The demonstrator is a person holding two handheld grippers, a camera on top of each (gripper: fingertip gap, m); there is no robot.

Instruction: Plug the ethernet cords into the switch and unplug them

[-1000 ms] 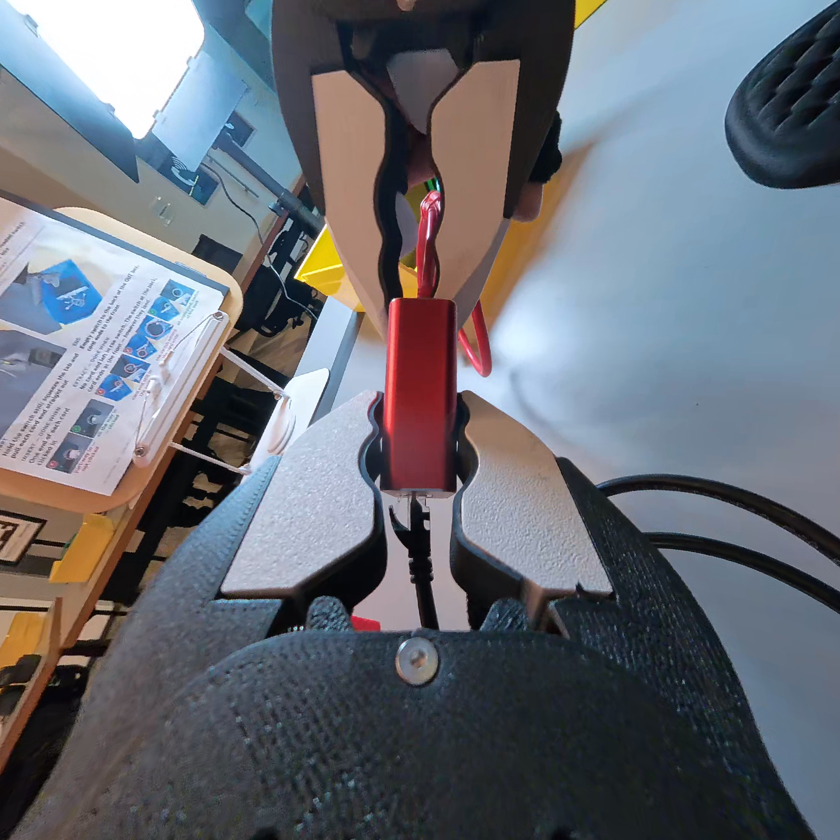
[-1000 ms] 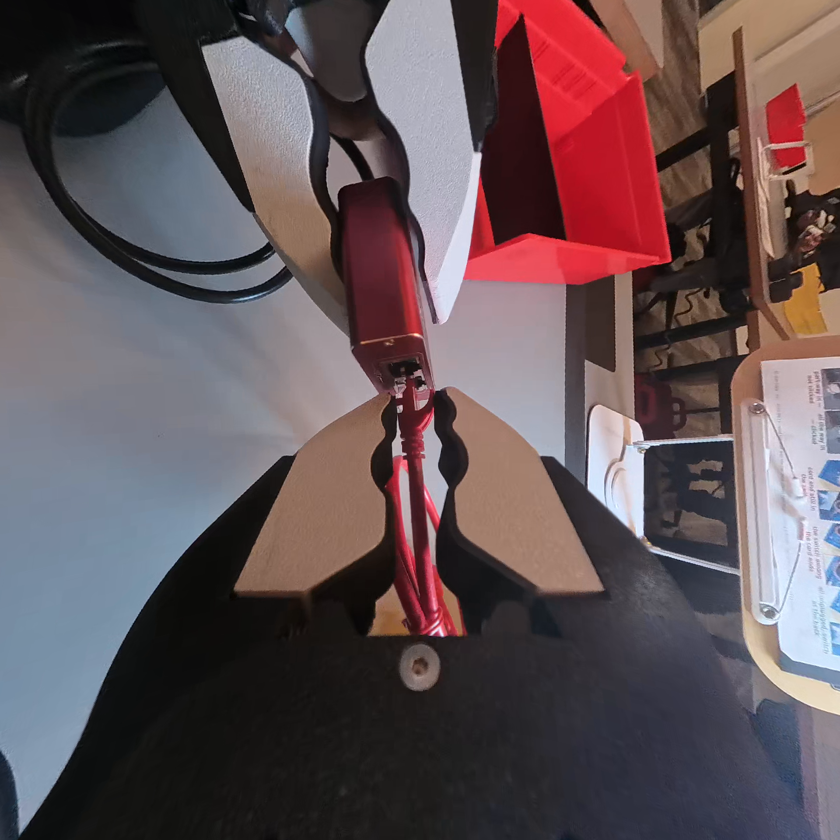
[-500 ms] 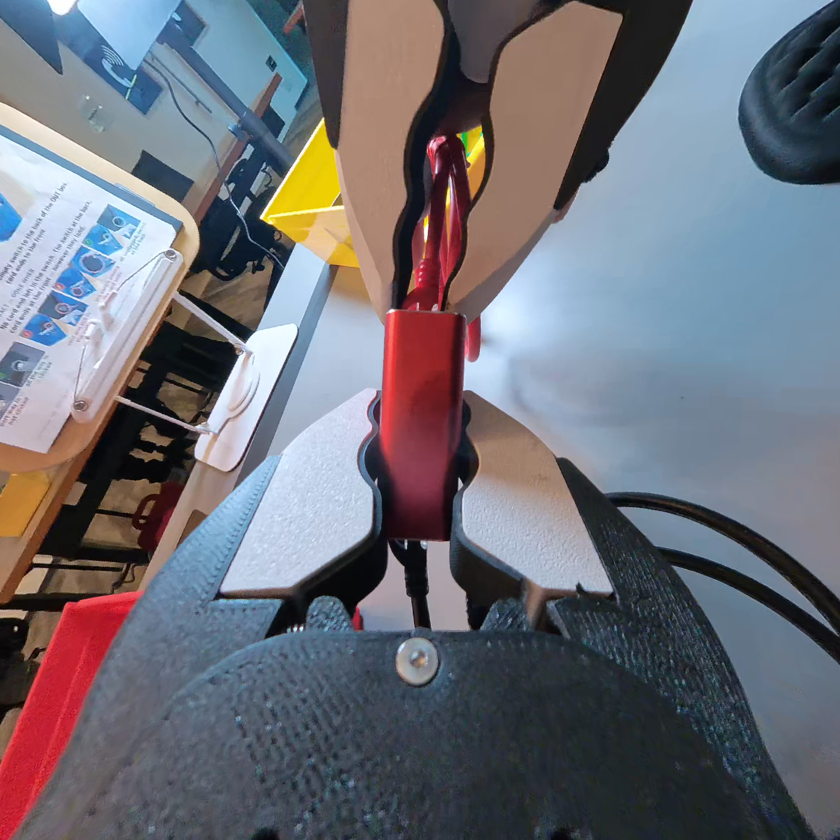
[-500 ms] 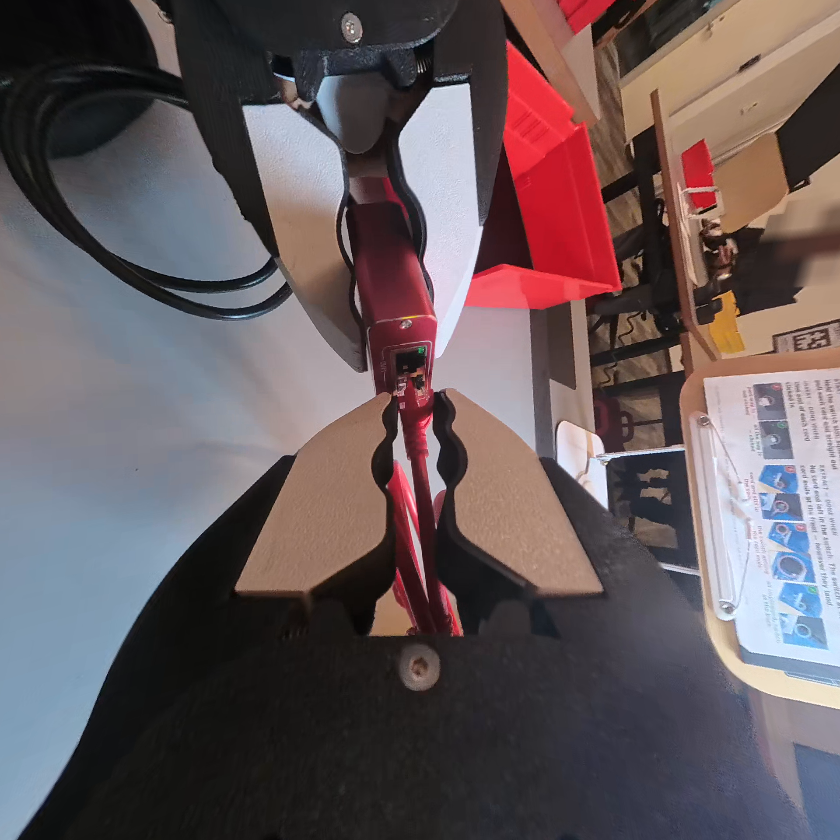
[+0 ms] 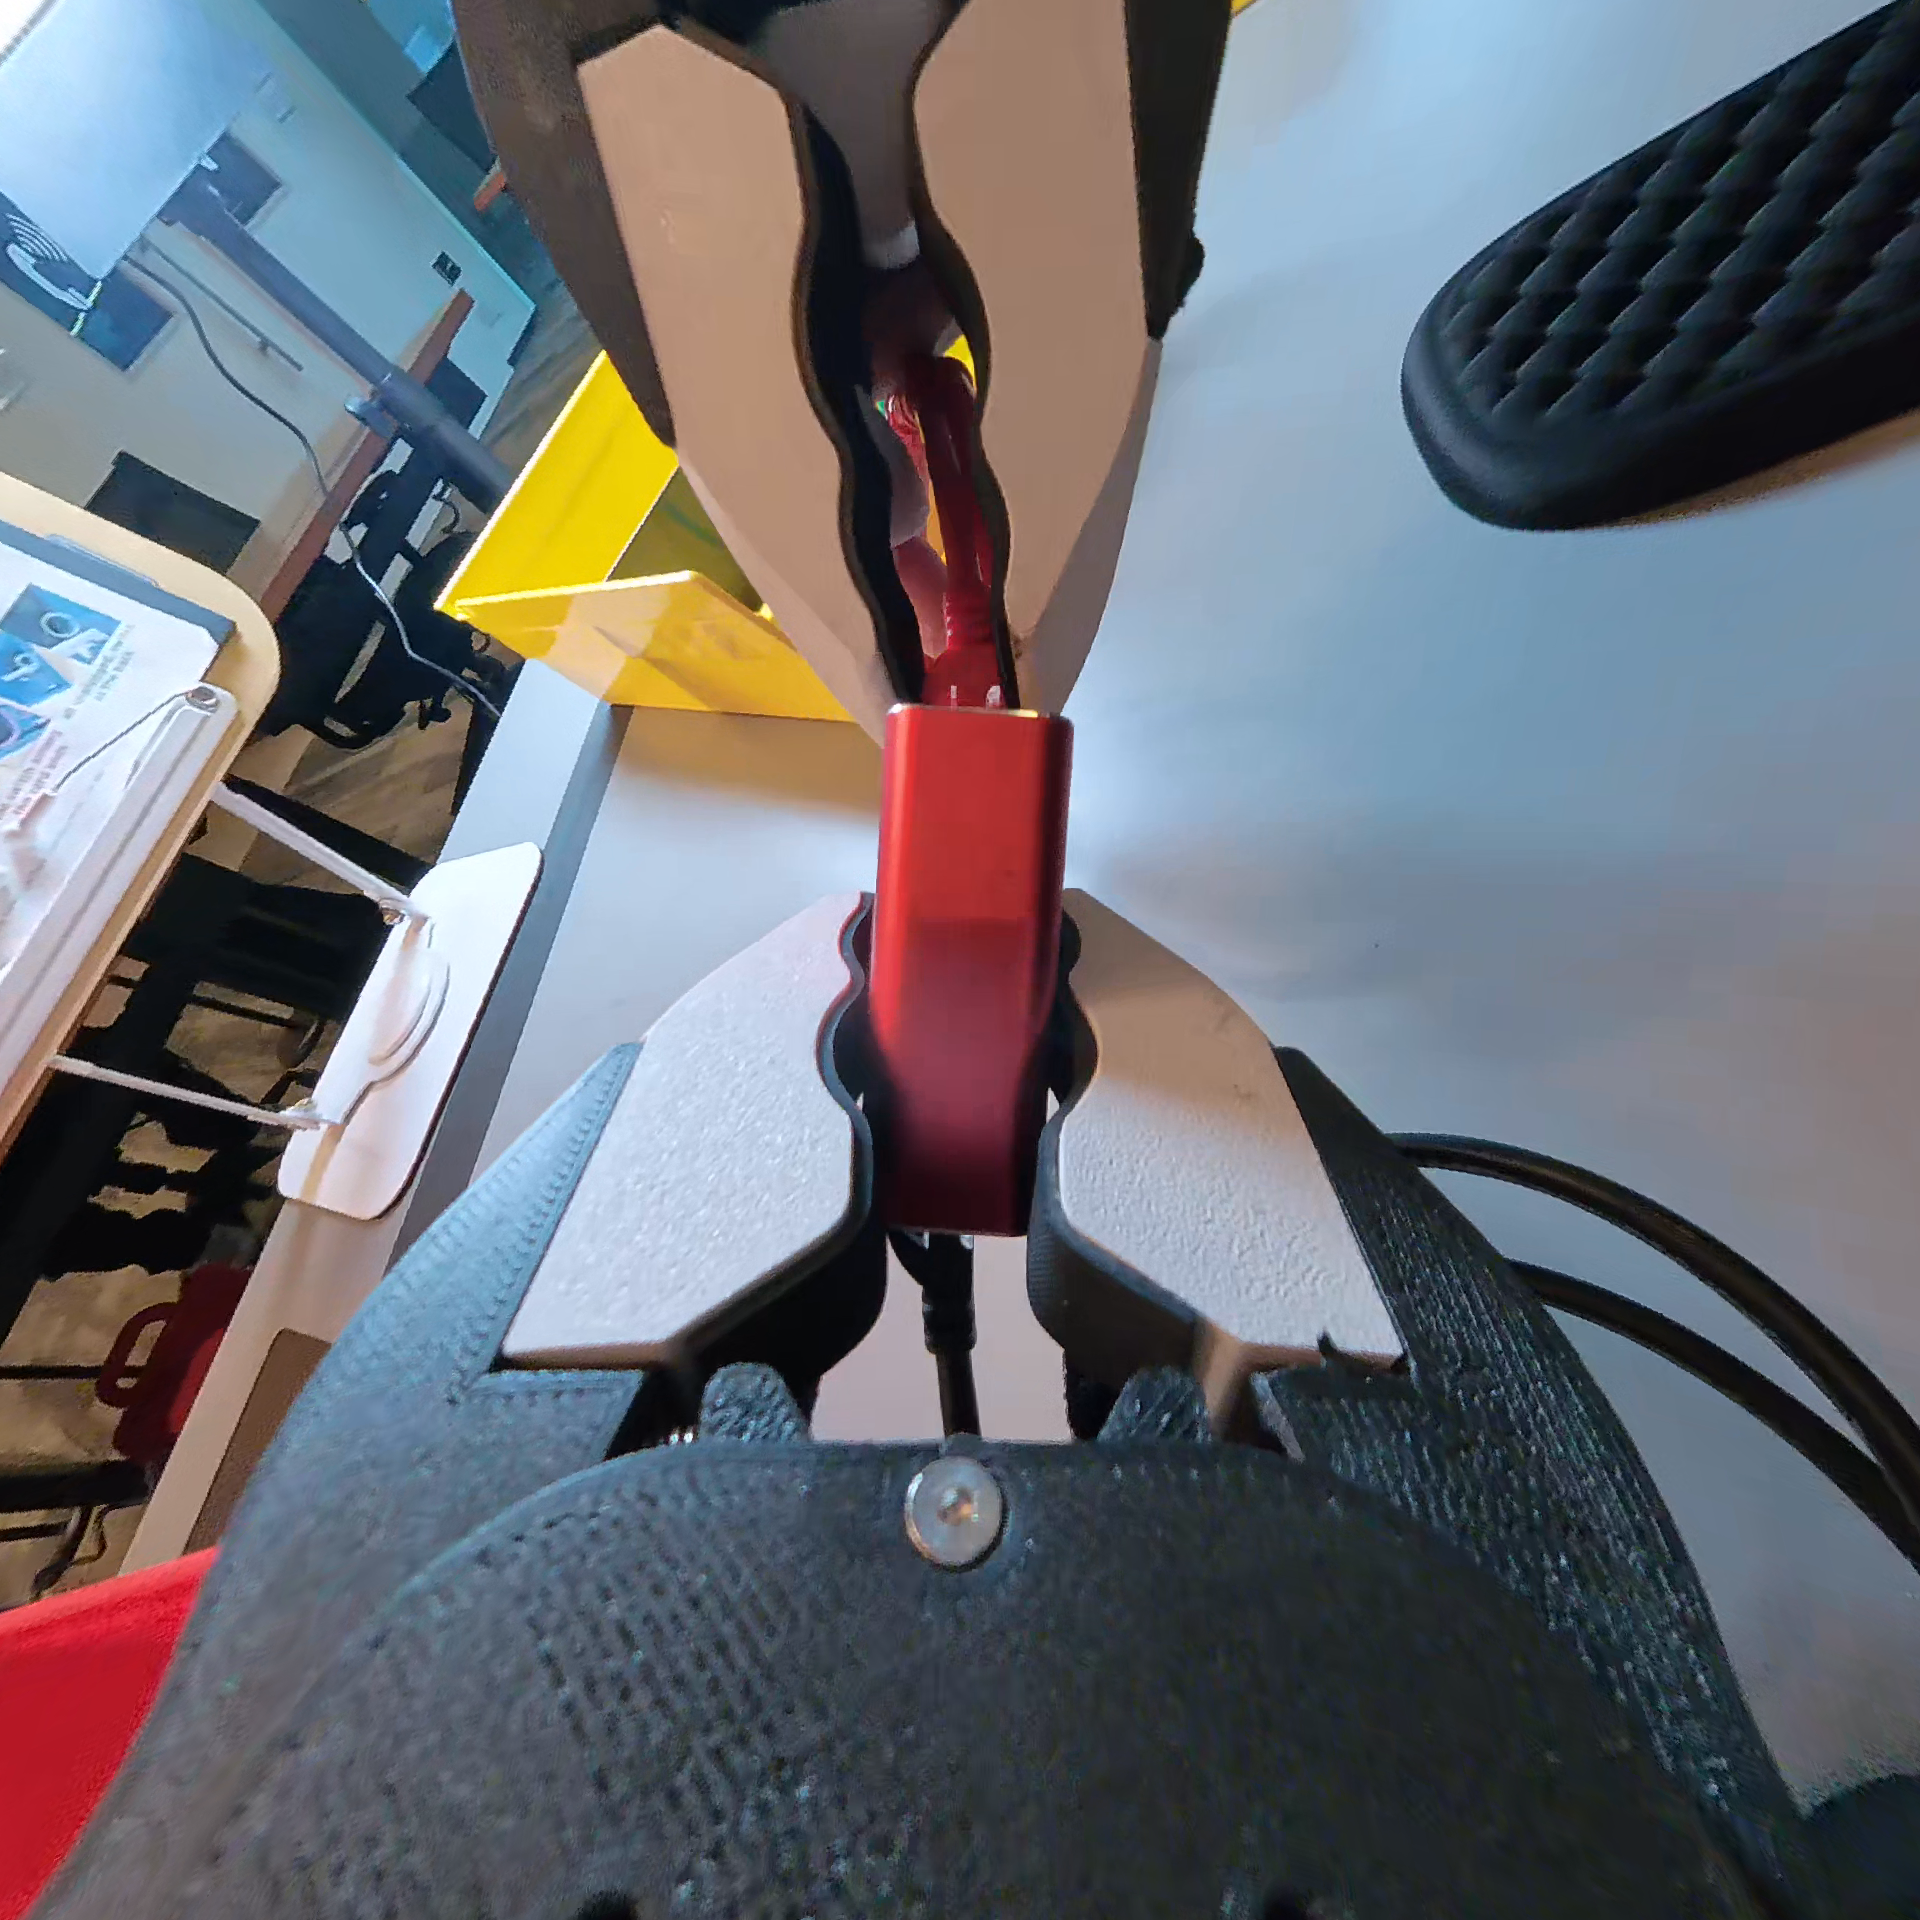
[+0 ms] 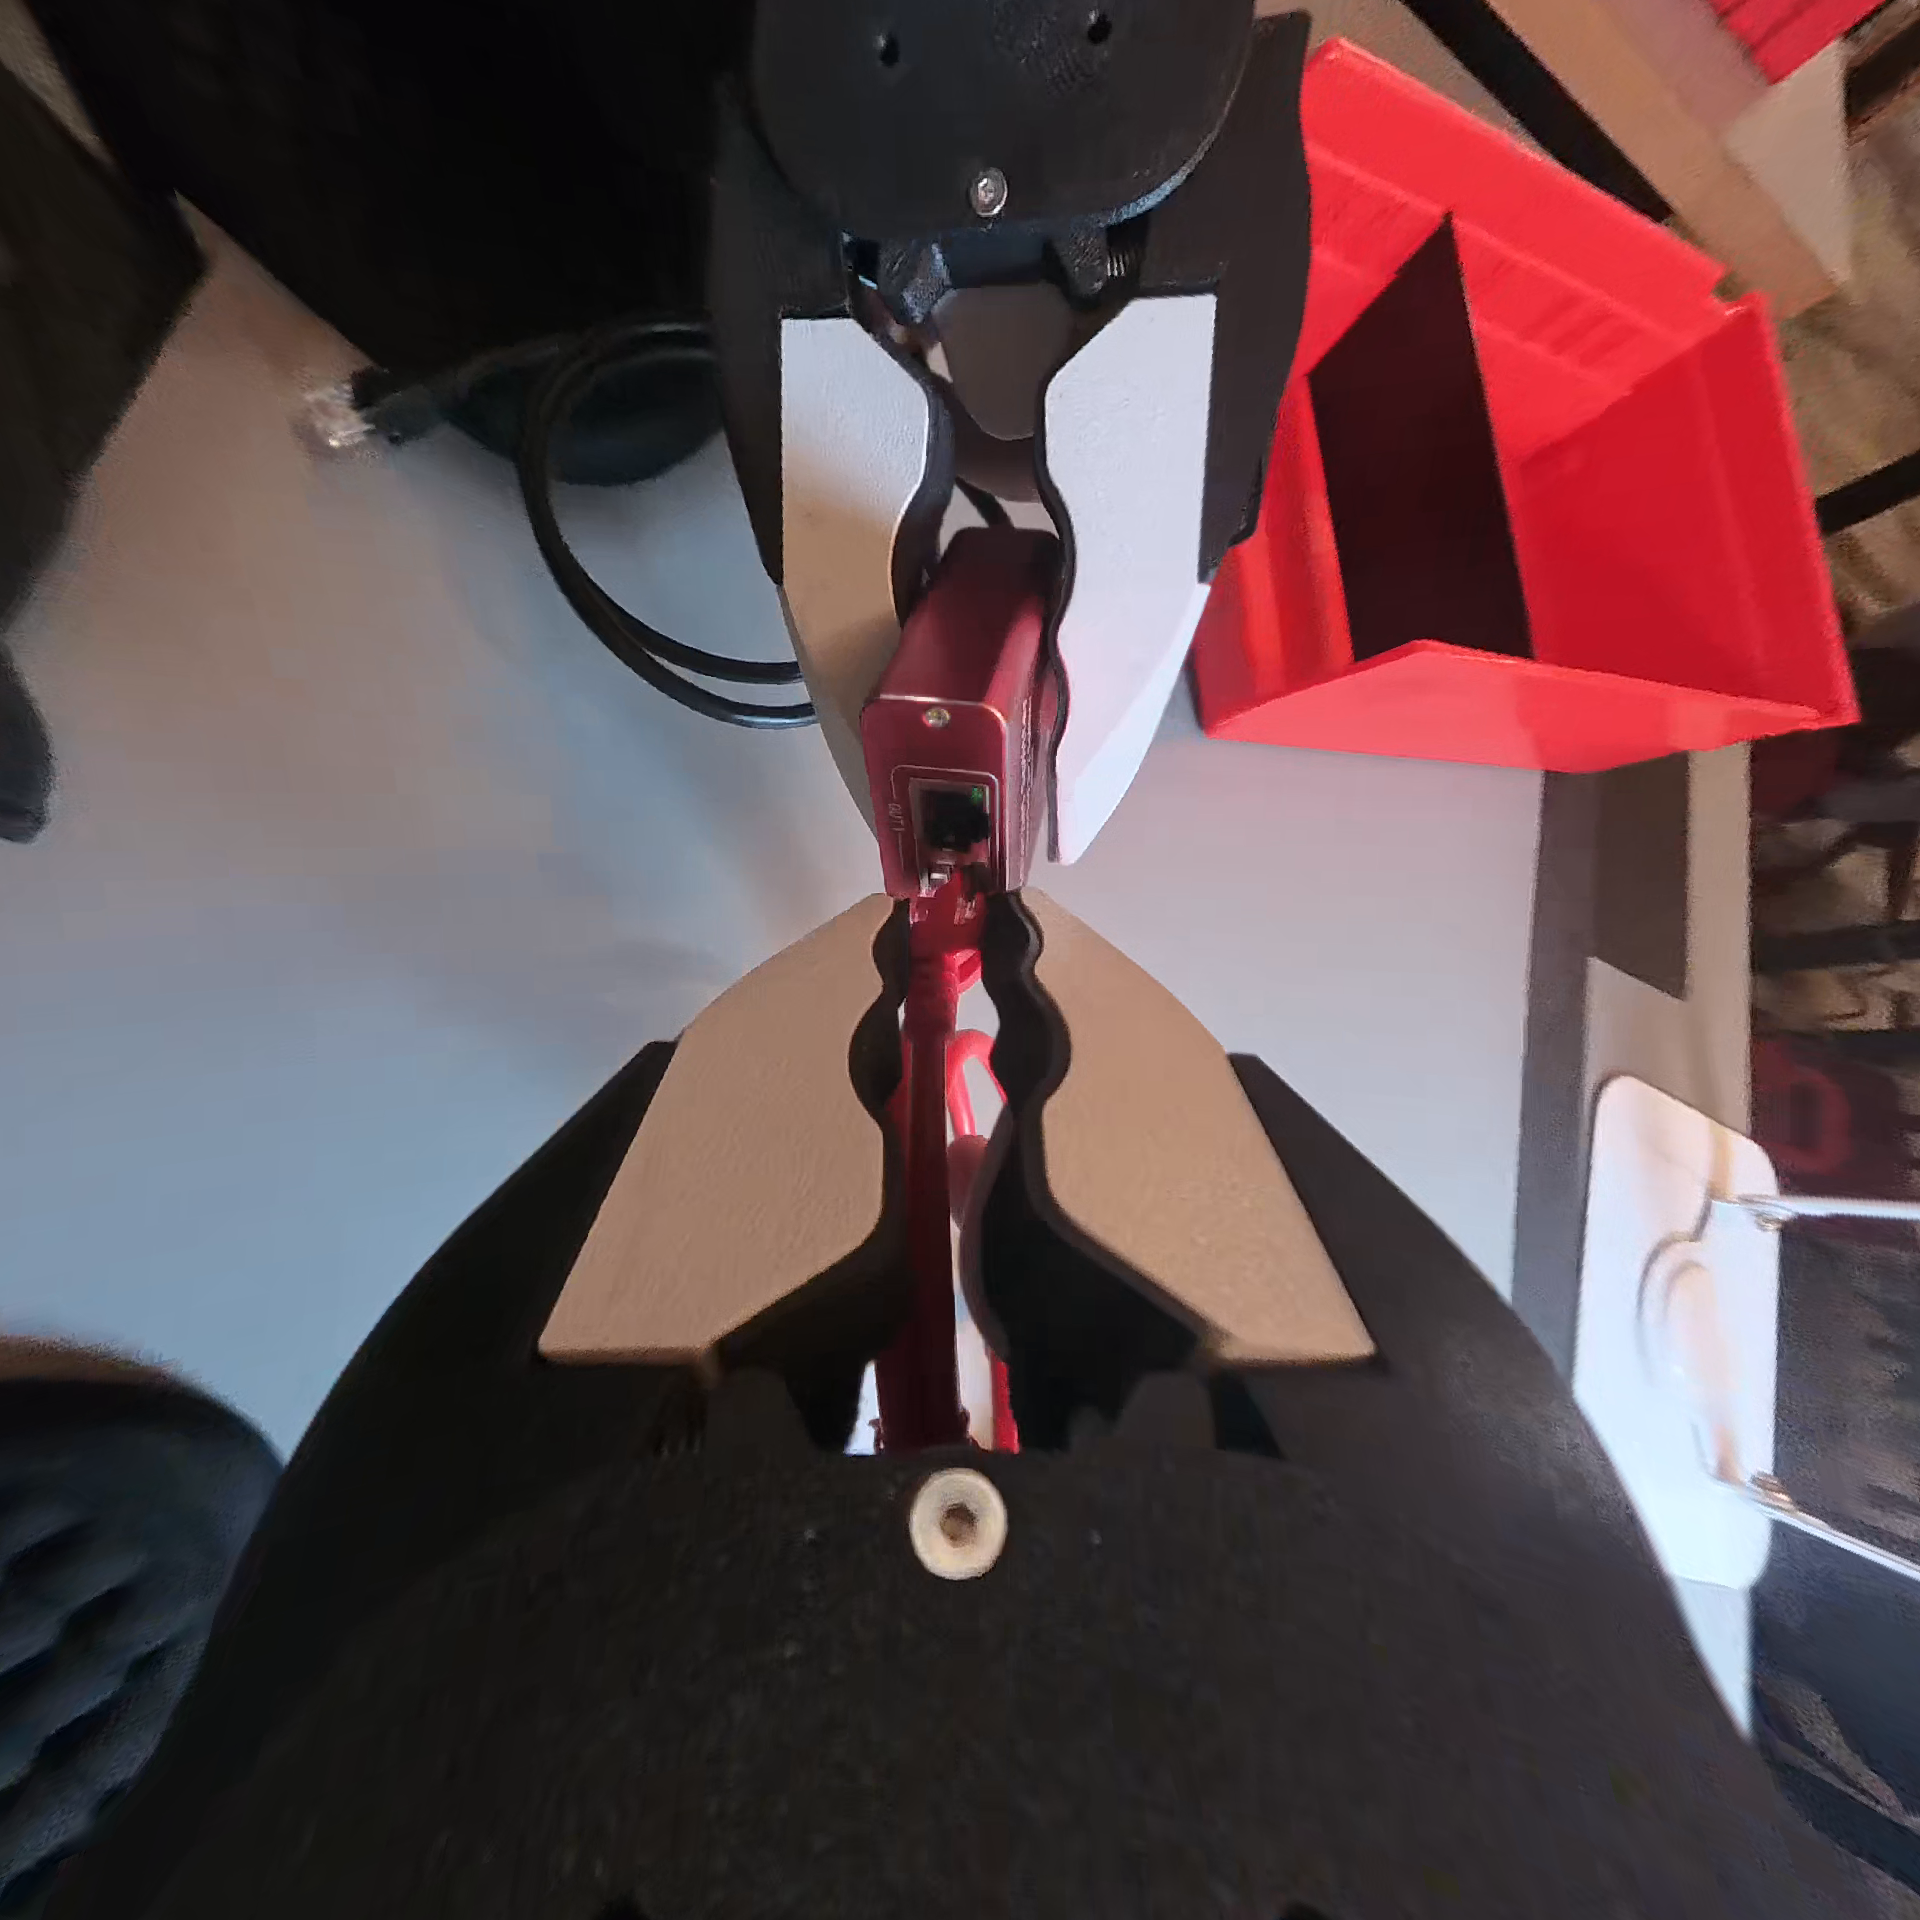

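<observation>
My left gripper (image 5: 966, 914) is shut on a small red switch (image 5: 971, 935) and holds it above the white table. A black cable (image 5: 948, 1340) runs out of the switch's near end. My right gripper (image 6: 951, 914) is shut on a red ethernet cord (image 6: 930, 1091) just behind its plug (image 6: 943, 902). In the right wrist view the switch (image 6: 951, 717) faces me, with a dark open port (image 6: 956, 826) and a green light. The plug tip touches the face's lower edge, below the port. The right gripper (image 5: 966, 686) meets the switch's far end.
A red bin (image 6: 1558, 582) stands at the table's right end and a yellow bin (image 5: 623, 634) at the far end. Black cable loops (image 6: 623, 623) and a loose clear plug (image 6: 338, 416) lie on the table. A black armrest (image 5: 1683, 281) and a document stand (image 5: 395, 1029) are nearby. The grippers are tip to tip, or close to it. From either gripper's tips it is about 25 cm to the black armrest (image 5: 1683, 281).
Both grippers have swung together. The switch's port face now tilts more toward the right wrist camera, and the plug sits lower against it. Both grips are unchanged.
</observation>
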